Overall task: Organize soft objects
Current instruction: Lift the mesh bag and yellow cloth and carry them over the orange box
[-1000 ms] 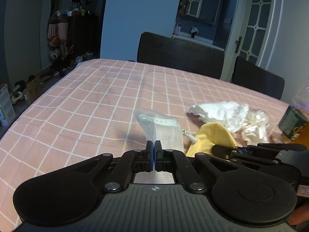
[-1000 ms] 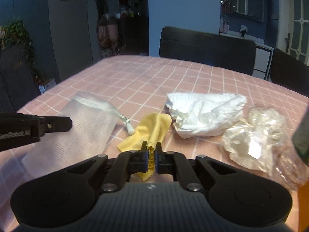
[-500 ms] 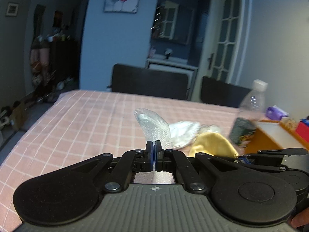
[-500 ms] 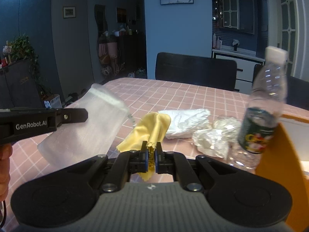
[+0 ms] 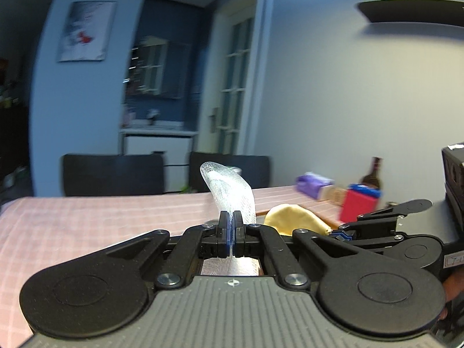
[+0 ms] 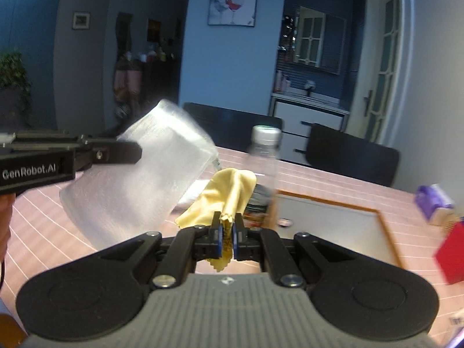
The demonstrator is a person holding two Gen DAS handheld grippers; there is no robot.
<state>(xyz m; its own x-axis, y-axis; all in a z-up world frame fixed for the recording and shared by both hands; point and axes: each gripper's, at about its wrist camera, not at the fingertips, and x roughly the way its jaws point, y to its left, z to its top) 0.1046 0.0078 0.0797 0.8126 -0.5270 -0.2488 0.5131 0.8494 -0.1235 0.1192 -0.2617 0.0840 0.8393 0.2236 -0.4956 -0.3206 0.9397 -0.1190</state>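
Between the closed pads of the left claw (image 5: 230,233), pinching a limp white mesh pouch (image 5: 232,195), and in the right claw (image 6: 228,232) a soft crinkle-edged yellow cloth (image 6: 229,195), both now being carried clear above the checked pink surface (image 5: 87,217) toward the wooden-rimmed tray (image 6: 333,223), suggesting delivery.

body: each gripper, left gripper (image 5: 230,233) and right gripper (image 6: 228,236), has a grey ribbed plate with a small cross mark at its front edge
arms: black linkage bars fan out to two round black discs
screws: silver, at the linkage pivots
fingers (image 5: 222,232): black, narrow, with blue pads on the inner faces
marking: white "GenRobot.AI" lettering on the left gripper's black side, seen from the right wrist
label: a small white sticker on the right gripper's side
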